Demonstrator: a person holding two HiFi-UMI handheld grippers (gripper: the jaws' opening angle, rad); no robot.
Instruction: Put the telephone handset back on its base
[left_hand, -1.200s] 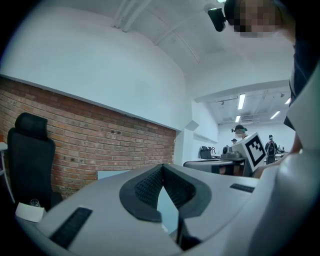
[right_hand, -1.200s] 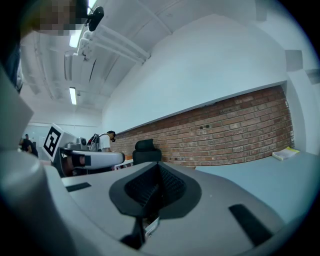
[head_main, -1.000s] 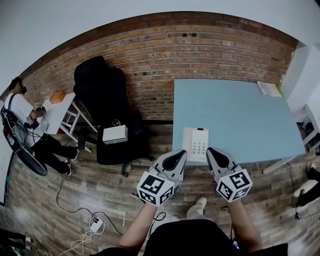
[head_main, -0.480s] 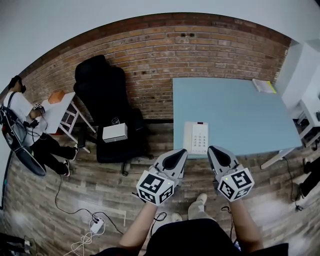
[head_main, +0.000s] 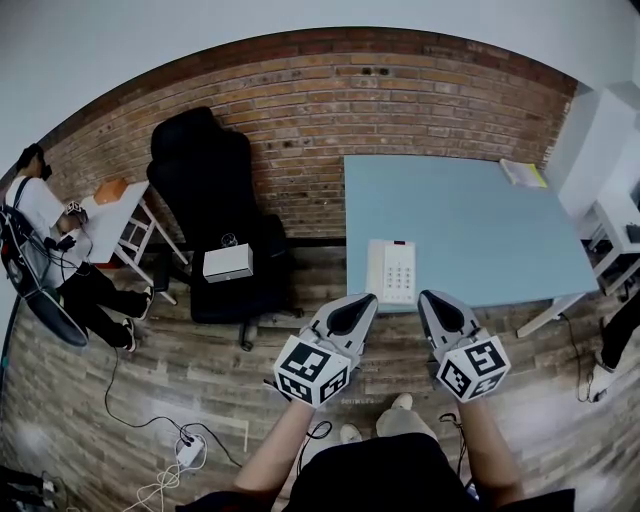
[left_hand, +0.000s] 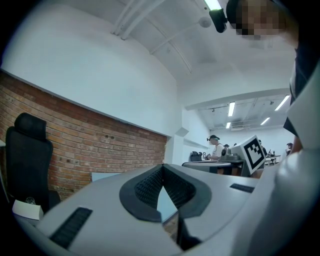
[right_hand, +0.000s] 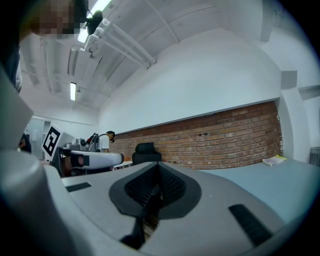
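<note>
A: The left hand-held gripper (head_main: 362, 304) and the right hand-held gripper (head_main: 430, 298) are both closed on nothing, just short of the telephone (head_main: 391, 272) at the tabletop's (head_main: 480, 215) near edge.

B: It's a boxy thing in smooth white plastic. A clumsy nudge could slide it off that slick blue surface, though the ribbed dark pads (left_hand: 148, 186) should bite.

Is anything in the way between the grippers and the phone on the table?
Nothing visible does. The telephone sits at the near edge of the table; the left gripper and right gripper, both shut and empty, hang just short of it with only air between.
</note>
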